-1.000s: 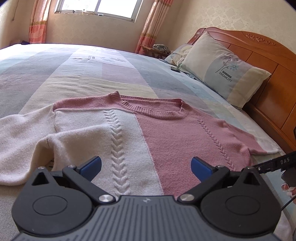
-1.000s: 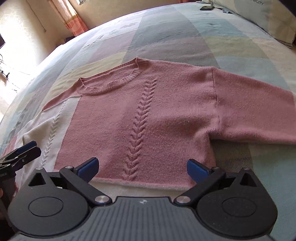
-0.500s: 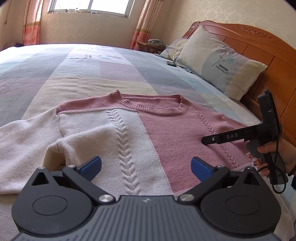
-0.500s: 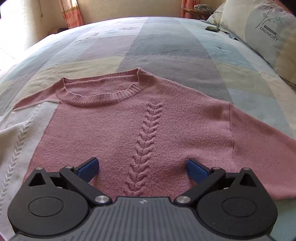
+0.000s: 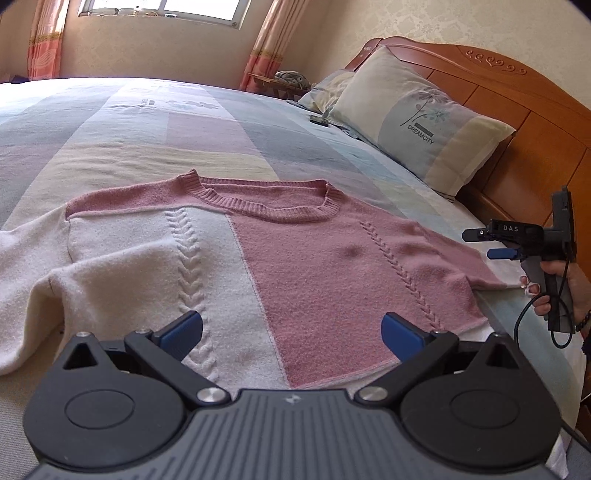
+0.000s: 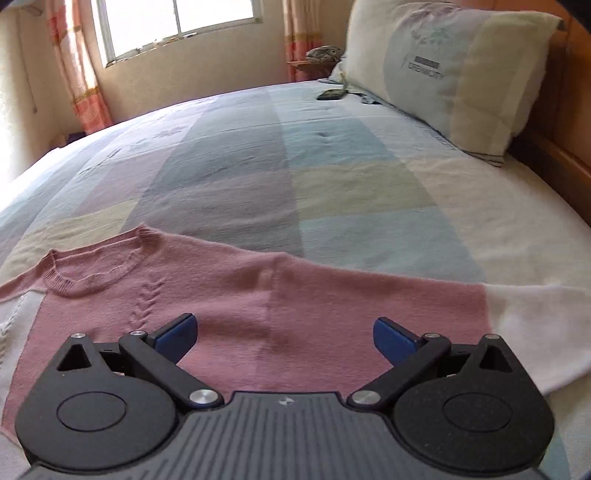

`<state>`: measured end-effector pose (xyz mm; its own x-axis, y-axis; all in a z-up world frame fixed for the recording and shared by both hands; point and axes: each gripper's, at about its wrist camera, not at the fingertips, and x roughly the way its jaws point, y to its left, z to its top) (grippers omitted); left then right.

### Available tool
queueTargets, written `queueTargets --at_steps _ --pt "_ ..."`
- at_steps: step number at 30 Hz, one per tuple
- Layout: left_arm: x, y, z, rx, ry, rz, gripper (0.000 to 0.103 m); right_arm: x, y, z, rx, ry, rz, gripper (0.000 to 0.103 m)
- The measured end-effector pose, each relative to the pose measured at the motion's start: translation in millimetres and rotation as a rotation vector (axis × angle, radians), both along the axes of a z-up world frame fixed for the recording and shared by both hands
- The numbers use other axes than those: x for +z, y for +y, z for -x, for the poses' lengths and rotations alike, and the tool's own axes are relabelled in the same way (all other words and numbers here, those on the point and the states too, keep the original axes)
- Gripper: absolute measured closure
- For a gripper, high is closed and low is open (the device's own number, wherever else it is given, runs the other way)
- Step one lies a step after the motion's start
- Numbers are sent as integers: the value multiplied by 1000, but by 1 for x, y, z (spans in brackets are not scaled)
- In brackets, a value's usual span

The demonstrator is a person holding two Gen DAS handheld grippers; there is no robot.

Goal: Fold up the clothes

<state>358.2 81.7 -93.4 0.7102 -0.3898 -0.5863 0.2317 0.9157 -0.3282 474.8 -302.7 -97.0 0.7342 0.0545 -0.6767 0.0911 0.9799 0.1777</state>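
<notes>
A pink and cream knit sweater (image 5: 295, 266) lies flat, front up, on the bed, collar away from me. My left gripper (image 5: 291, 330) is open above the hem, near the seam between the cream and pink halves, with nothing between its blue pads. My right gripper (image 6: 282, 334) is open just above the pink right sleeve (image 6: 332, 295), whose end is cream. From the left wrist view the right gripper (image 5: 491, 243) shows at the bed's right side, held by a hand, beyond the pink sleeve. The cream left sleeve (image 5: 22, 295) is bunched at the left.
The sweater rests on a pastel patchwork bedspread (image 5: 184, 140). Pillows (image 5: 424, 122) lean on a wooden headboard (image 5: 535, 122) to the right. A small dark object (image 6: 330, 95) lies by the pillows. A window with curtains (image 6: 177, 26) is at the far wall.
The right gripper has swung from over the sweater's chest to the right sleeve, near the headboard side of the bed. The left gripper stays over the hem, tilted slightly.
</notes>
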Motion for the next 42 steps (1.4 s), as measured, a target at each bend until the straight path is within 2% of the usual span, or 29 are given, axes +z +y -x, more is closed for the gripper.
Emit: queueTargets --at_steps 3,5,8,11,14,17,21,23,25,28,30,33,37,42 --pt "-7 -15 -1 -41 14 -3 1 -15 -83 9 -213 -22 -82 0" --pt "-14 -24 -2 -56 32 -24 1 -28 -122 23 -311 -14 -103 0" --pt "-19 -30 -2 -57 33 -68 1 -34 -148 51 -295 -73 -151 0" --pt "-17 -32 0 -62 29 -76 1 -25 -149 54 -333 -56 -143 0" --pt "-17 -30 0 -57 32 -77 1 -15 -132 40 -295 -58 -129 0" --pt "-17 -29 -1 -49 37 -81 1 -10 -100 20 -206 -48 -73 0" --pt "-13 -31 2 -42 34 -129 1 -16 -65 4 -229 86 70 0" --pt "-8 -30 5 -36 18 -149 1 -6 -46 17 -200 56 27 0" --pt "-4 -26 6 -30 12 -136 1 11 -15 33 -79 20 -11 0" --pt "1 -21 8 -12 5 -123 1 31 46 56 173 -15 -5 0" --pt "2 -18 8 -4 7 -124 1 32 86 70 335 -16 3 0" --pt "2 -17 7 7 10 -128 1 13 134 89 472 32 42 0" --pt "0 -18 6 2 14 -138 1 -25 147 117 452 131 104 0" --pt "0 -19 7 11 3 -149 1 -23 133 155 369 73 131 0"
